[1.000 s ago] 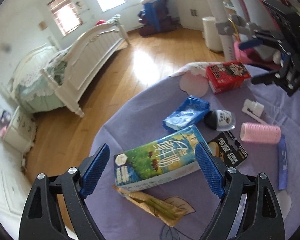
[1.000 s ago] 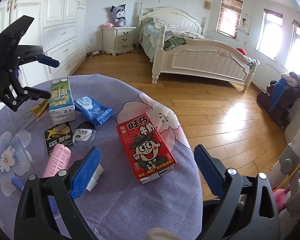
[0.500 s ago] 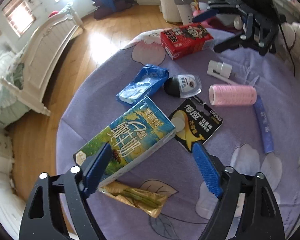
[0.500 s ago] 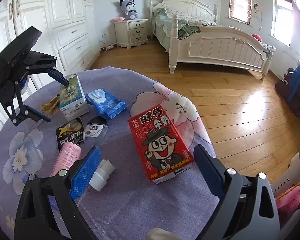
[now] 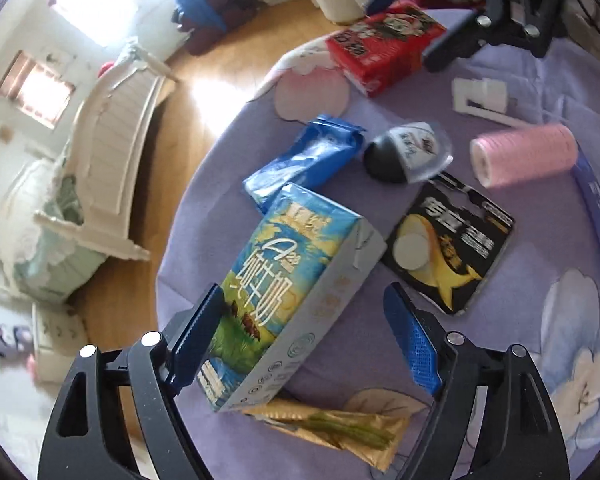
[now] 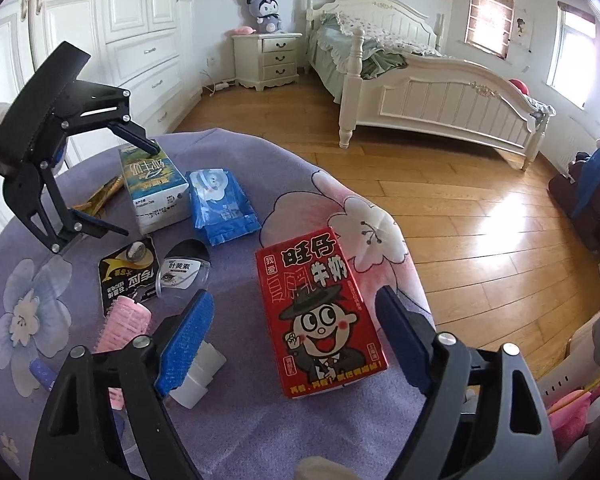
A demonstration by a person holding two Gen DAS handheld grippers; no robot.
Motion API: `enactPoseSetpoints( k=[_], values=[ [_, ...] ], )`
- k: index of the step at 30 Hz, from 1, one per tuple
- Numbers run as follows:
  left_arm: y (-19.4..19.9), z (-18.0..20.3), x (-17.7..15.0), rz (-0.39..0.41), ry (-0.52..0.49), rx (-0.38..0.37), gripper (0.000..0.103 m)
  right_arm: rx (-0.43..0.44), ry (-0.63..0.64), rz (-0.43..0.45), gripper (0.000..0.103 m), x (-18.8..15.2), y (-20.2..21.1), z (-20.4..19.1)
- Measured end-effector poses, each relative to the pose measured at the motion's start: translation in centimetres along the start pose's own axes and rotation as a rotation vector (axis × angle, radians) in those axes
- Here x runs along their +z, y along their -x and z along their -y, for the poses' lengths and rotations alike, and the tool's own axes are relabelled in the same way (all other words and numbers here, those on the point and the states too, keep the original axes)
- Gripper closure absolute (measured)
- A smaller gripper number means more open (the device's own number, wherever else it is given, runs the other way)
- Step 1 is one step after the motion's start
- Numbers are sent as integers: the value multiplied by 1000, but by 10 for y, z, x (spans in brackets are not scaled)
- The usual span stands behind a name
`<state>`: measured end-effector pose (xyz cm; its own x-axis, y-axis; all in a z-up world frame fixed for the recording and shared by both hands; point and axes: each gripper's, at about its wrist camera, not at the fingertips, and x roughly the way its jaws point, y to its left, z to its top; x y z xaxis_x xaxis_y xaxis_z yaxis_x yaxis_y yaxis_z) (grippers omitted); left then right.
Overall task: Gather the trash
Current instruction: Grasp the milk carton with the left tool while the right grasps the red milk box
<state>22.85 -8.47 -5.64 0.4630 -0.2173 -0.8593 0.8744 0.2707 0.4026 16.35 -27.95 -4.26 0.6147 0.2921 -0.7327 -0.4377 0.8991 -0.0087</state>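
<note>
Left gripper (image 5: 304, 336) fingers spread, closing askew around the milk carton (image 5: 288, 288) (near the table (image 5: 520, 432) edge): carton may twist out

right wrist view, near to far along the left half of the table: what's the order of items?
White plastic piece → pink hair roller → black battery card → blue pouch → green-and-blue milk carton.
</note>
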Motion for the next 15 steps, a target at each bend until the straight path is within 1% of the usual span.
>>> enactPoseSetpoints(
  k=[1, 2, 3, 4, 8, 9, 10, 11, 12, 13, 14, 15],
  values=[
    [5, -14, 0, 25, 87, -56, 32, -2, -1, -4, 38, 0, -1, -1],
    [7, -25, -1, 41, 148, -81, 39, 1, -2, -9, 46, -1, -1, -1],
    [10, -35, -3, 50, 201, -97, 51, 6, -5, -13, 49, -2, -2, -3],
    [12, -38, -4, 51, 211, -91, 59, 11, -9, -13, 50, -4, -1, -3],
    [17, -28, -4, 32, 152, -76, 60, 57, -40, -18, 50, -8, 3, -5],
    [17, -28, -2, 25, 143, -75, 56, 64, -47, -16, 50, -9, 5, -4],
    [14, -26, -1, 16, 130, -75, 45, 58, -50, -7, 49, -9, 6, -4],
    [12, -24, 0, 3, 116, -54, 36, 51, -51, -2, 49, -9, 5, -4],
    [8, -24, 1, -3, 104, -6, 22, 52, -58, -3, 49, -8, 4, -4],
    [1, -26, 2, -11, 104, 50, 18, 56, -69, -3, 46, -6, 2, -2],
    [-6, -28, 4, -26, 112, 65, 18, 57, -81, -4, 43, -6, 1, -2],
    [-11, -32, 4, -34, 125, 60, 18, 59, -90, -5, 43, -6, 0, -1]
  ],
)
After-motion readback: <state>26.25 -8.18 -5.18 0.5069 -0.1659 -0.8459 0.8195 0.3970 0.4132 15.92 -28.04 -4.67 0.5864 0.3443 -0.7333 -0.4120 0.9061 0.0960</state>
